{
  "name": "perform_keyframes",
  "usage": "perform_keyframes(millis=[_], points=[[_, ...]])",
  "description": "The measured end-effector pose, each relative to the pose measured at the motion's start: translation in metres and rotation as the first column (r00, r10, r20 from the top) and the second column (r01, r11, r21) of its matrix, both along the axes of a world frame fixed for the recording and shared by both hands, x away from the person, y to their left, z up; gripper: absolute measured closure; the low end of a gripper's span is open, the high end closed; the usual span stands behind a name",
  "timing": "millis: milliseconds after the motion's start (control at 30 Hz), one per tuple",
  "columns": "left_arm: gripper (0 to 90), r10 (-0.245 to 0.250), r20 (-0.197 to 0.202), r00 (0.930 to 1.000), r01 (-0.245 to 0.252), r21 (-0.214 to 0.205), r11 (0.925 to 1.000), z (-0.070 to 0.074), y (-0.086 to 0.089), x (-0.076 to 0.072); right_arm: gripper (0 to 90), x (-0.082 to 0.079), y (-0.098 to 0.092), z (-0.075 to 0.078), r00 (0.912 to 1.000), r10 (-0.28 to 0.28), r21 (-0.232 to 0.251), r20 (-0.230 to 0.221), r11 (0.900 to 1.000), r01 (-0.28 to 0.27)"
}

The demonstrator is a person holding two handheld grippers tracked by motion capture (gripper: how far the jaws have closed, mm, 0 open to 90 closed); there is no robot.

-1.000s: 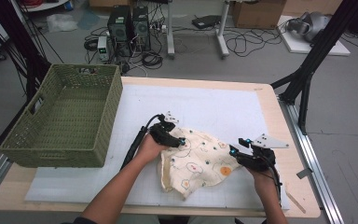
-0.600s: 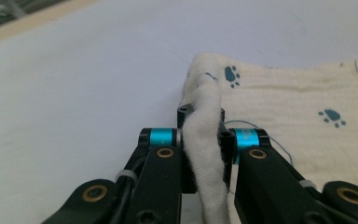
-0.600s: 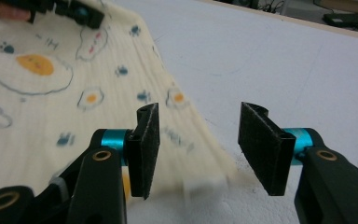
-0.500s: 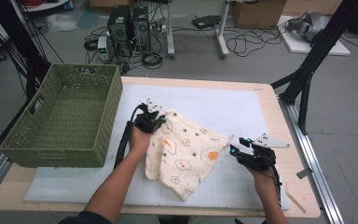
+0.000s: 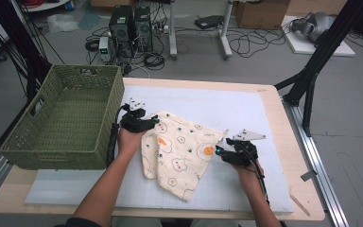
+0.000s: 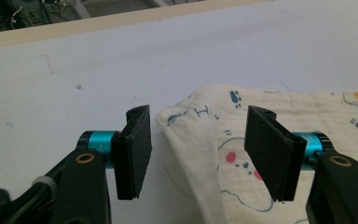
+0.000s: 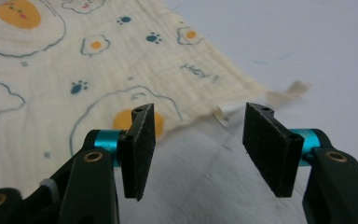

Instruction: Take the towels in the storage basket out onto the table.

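Observation:
A cream cloth (image 5: 179, 151) printed with fried eggs and paw prints lies spread on the white mat (image 5: 246, 109). My left gripper (image 5: 152, 122) sits at the cloth's far left corner. In the left gripper view the left gripper (image 6: 199, 111) has just been opening; that corner (image 6: 200, 126) lies flat between the parted pads, untouched. My right gripper (image 5: 219, 152) is at the cloth's right corner. In the right gripper view the right gripper (image 7: 200, 109) has just been opening wider, and the cloth's edge (image 7: 205, 109) with a small tag lies just ahead, clear of the pads.
A green woven basket (image 5: 61, 118) stands at the table's left, close to my left hand. The wooden table edge (image 5: 283, 123) runs along the right. On the floor beyond the table are computer towers (image 5: 132, 23) and cables.
The left gripper pulled the cloth's corner up and left, spreading the crumpled cloth, then let go of it. The right gripper moved left to the cloth's right corner.

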State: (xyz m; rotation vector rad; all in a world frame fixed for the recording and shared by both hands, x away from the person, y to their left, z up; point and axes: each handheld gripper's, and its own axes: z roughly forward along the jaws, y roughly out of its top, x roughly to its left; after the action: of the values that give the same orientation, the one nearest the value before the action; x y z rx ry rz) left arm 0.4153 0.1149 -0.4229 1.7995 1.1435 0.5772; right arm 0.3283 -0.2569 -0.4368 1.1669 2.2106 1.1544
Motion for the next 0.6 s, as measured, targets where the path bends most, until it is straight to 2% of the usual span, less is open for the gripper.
perform_keyframes(millis=[67, 133, 267, 300, 333, 400, 467, 600], points=[[40.2, -0.016, -0.010, 0.9998, 0.016, -0.026, 0.9995, 0.001, 0.001, -0.001, 43.4, 0.005, 0.010, -0.002, 0.9997, 0.019, -0.001, -0.014, 0.9998, -0.019], [39.7, -0.030, -0.009, 0.9995, 0.029, -0.027, 0.9992, 0.003, 0.001, -0.004, 44.0, 0.009, 0.019, -0.006, 0.9983, 0.041, -0.004, -0.041, 0.9991, -0.041], [39.0, -0.045, 0.018, 0.9988, 0.045, -0.034, 0.9984, 0.006, 0.003, -0.010, 47.8, 0.013, 0.032, -0.014, 0.9969, 0.055, -0.083, -0.057, 0.9948, -0.060], [39.0, -0.046, 0.023, 0.9987, 0.047, -0.035, 0.9983, 0.007, 0.004, -0.011, 54.4, 0.014, 0.032, -0.014, 0.9969, 0.062, -0.080, -0.048, 0.9946, -0.066], [38.8, -0.042, 0.025, 0.9988, 0.042, -0.038, 0.9984, 0.007, 0.005, -0.012, 66.4, 0.014, 0.032, -0.013, 0.9953, 0.083, -0.084, -0.049, 0.9926, -0.087], [38.5, -0.043, 0.028, 0.9987, 0.044, -0.045, 0.9980, 0.007, 0.006, -0.014, 82.7, 0.015, 0.035, -0.010, 0.9923, 0.109, -0.112, -0.058, 0.9870, -0.115], [38.4, -0.049, 0.028, 0.9984, 0.050, -0.042, 0.9979, 0.007, 0.008, -0.016, 86.2, 0.016, 0.038, -0.007, 0.9921, 0.115, -0.166, -0.050, 0.9786, -0.122], [38.4, -0.060, 0.033, 0.9977, 0.061, -0.045, 0.9971, 0.007, 0.007, -0.022, 86.5, 0.024, 0.036, -0.005, 0.9928, 0.114, -0.212, -0.038, 0.9700, -0.119]])
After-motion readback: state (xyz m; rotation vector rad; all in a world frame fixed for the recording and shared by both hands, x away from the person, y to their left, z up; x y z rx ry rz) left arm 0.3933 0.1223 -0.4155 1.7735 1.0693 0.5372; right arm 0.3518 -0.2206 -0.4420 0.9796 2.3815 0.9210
